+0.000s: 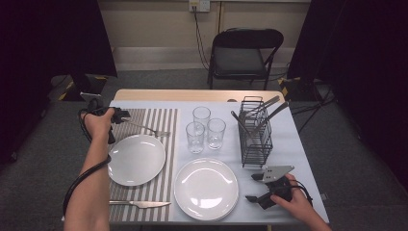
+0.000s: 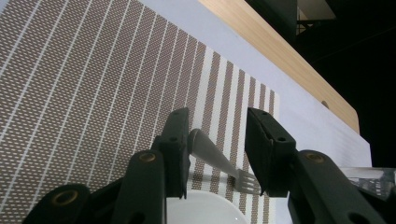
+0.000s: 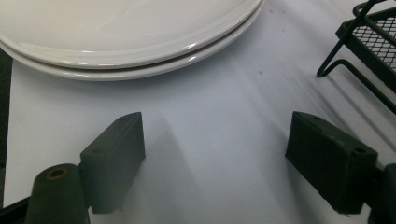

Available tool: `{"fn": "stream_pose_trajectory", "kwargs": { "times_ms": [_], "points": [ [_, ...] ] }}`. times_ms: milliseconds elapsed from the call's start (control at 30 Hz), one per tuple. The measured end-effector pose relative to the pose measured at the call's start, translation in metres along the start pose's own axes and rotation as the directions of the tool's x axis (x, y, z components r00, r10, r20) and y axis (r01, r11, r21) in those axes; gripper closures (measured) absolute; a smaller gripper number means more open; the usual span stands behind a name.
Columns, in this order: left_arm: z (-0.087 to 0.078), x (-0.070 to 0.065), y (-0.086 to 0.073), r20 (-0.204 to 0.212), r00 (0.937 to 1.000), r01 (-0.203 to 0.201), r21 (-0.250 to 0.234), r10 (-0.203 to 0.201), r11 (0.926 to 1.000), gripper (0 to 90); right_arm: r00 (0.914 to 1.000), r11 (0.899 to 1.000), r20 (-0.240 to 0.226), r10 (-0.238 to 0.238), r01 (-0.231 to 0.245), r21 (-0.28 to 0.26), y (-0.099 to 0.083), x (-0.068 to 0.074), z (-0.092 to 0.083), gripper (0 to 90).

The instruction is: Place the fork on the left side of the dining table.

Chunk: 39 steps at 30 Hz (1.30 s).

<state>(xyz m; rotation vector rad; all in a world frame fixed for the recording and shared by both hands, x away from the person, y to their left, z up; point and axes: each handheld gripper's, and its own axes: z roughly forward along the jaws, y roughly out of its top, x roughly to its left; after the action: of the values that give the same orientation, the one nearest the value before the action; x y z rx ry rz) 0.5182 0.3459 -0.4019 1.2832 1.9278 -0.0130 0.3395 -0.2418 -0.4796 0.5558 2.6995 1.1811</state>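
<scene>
Left tool [image 1: 118, 116] sits at the far left of the striped mat [image 1: 159, 125], jaws apart around the fork [image 2: 219, 161] handle; the handle end touches one jaw, the other stands off. Fork lies flat on the mat just beyond the left plate [image 1: 136, 160]. Right tool [image 1: 260, 187] rests wide open on the worktop [image 3: 224, 116], holding nothing, between the stacked plates [image 3: 140, 51] and the wire rack [image 3: 373, 42].
</scene>
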Motion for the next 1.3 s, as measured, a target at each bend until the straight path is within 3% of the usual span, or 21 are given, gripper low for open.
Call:
{"fn": "stream_pose_trajectory", "kwargs": {
  "times_ms": [200,267,567,633,733,1067,1133,1300],
  "points": [
    [-0.0001,0.0027,-0.0004,-0.004,0.9998,0.018,-0.002,-0.018,0.9998,59.5,1.0,1.0,0.0,-0.001,0.001,-0.001,0.0,-0.0001,0.0001,18.5],
    [-0.0001,0.0036,-0.0003,-0.022,0.9996,0.017,0.004,-0.017,0.9998,59.5,1.0,1.0,0.0,0.0,0.0,0.0,0.0,-0.0001,0.0,18.5],
    [-0.0011,0.0062,-0.0001,-0.012,0.9999,0.013,0.004,-0.012,0.9999,59.3,1.0,1.0,0.0,0.0,0.0,0.0,0.0,-0.0001,0.0,18.5],
    [-0.0014,0.0057,0.0002,-0.03,0.9995,0.011,0.004,-0.01,0.9999,58.4,1.0,1.0,0.0,0.0,0.0,0.0,0.0,-0.0001,0.0,18.5],
    [-0.0015,0.0063,0.0005,-0.009,0.9997,0.024,-0.008,-0.024,0.9997,57.8,1.0,1.0,0.0,0.0,0.0,0.0,0.0,0.0,0.0,18.5],
    [-0.0019,0.008,0.0017,-0.028,0.9991,0.032,-0.012,-0.033,0.9994,57.4,1.0,1.0,0.0,0.0,0.0,0.0,0.0,0.0,0.0,18.5],
    [-0.0018,0.0086,0.0019,-0.037,0.9991,0.019,-0.004,-0.019,0.9998,57.4,1.0,1.0,0.0,0.0,0.0,0.0,0.0,0.0,0.0,18.5],
    [-0.0016,0.0097,0.0022,-0.027,0.9991,0.031,-0.016,-0.032,0.9994,57.4,1.0,1.0,0.0,-0.001,0.001,-0.001,0.0,-0.0001,0.0,18.5]
  ]
}}
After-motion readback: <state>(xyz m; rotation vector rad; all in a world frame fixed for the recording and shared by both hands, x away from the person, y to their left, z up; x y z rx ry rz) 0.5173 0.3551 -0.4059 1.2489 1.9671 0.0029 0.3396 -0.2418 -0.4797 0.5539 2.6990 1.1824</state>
